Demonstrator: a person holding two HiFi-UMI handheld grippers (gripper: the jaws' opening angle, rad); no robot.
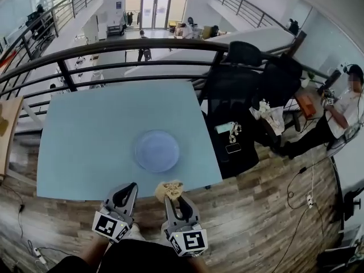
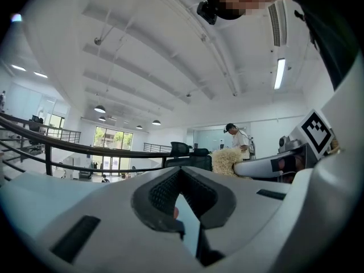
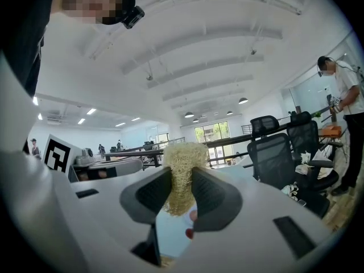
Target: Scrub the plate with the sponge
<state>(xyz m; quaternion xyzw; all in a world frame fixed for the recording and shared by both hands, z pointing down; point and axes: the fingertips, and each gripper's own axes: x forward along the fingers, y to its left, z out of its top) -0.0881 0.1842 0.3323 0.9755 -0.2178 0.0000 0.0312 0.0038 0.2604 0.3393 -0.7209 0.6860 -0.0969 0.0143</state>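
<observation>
Counted: 1 plate (image 1: 156,151), 1 sponge (image 1: 169,187), 1 table (image 1: 85,147), 2 grippers – left gripper (image 1: 128,190), right gripper (image 1: 172,198); 2 office chairs (image 1: 230,95), 1 person nearby (image 1: 341,104).

1. The plate (image 1: 156,151) lies on the counter (image 1: 85,135), toward its 5 o'clock corner.
2. The sponge (image 1: 169,189) is at the plate's 6 o'clock, over the counter's near edge.
3. A chair (image 1: 230,92) stands at the counter's 3 o'clock side.

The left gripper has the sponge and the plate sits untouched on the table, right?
Not quite: the right gripper holds the sponge between its fingers, as the right gripper view shows; the left gripper is shut and empty. The plate does sit untouched on the table.
</observation>
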